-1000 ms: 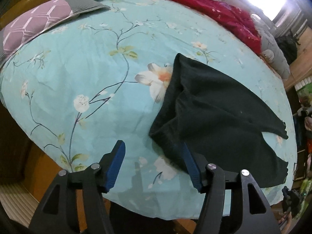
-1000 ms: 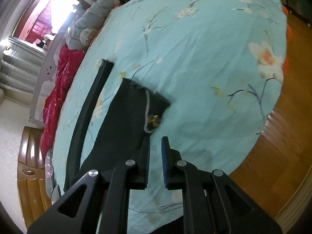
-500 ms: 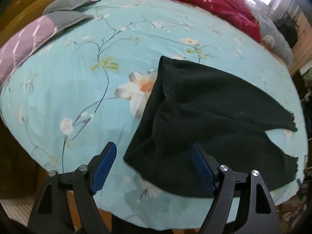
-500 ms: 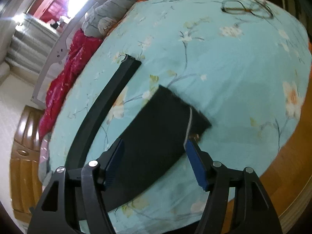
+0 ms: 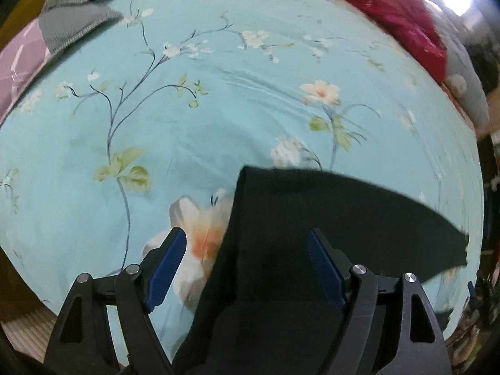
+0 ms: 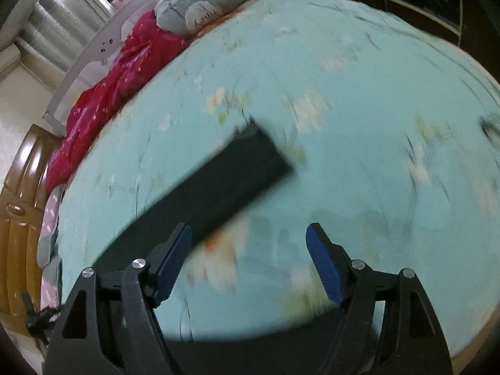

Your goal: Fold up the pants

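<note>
Tools both gape empty, right tool [image 6: 248, 262] opening, left tool [image 5: 247, 265] over the pants [image 5: 312, 218] on the bed [image 5: 218, 109]: regrip the edge squarely.

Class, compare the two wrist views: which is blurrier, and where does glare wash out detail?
Right wrist view: heavy motion blur smears the sheet and pants; window glare top left. Left wrist view: sharper at centre, edges smeared, glare top right beyond the red blanket.
</note>
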`<act>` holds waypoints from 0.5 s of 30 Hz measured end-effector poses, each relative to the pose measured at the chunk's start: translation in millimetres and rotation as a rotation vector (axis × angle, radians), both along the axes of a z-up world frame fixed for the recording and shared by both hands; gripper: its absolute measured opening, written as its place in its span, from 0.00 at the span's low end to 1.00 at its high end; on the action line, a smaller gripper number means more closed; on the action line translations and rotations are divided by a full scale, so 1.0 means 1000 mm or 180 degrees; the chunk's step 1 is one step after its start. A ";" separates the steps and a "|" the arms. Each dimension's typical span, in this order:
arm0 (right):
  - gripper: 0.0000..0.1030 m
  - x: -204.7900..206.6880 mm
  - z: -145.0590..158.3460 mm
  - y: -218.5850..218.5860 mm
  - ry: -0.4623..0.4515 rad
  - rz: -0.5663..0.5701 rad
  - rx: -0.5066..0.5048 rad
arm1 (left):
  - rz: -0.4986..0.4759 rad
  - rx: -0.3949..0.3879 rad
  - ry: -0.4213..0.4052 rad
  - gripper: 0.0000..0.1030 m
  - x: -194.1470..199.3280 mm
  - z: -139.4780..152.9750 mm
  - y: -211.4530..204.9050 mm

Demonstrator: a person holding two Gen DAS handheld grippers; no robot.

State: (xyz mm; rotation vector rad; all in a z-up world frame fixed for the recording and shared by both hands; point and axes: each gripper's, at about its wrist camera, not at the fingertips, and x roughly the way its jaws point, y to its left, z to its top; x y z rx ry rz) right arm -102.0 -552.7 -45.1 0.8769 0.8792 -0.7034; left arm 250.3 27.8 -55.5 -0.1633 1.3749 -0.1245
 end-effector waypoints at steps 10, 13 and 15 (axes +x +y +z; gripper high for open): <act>0.77 0.077 -0.062 -0.073 0.0411 0.0167 0.0059 | 0.0337 -0.0254 0.0256 0.78 0.047 -0.028 0.015; 0.78 0.086 -0.069 -0.070 0.0427 0.0404 0.0027 | 0.0205 -0.0392 0.0485 0.78 0.051 -0.051 0.001; 0.61 0.094 -0.067 -0.061 0.0502 0.0637 -0.0122 | 0.0069 -0.0503 0.0583 0.77 0.049 -0.063 -0.013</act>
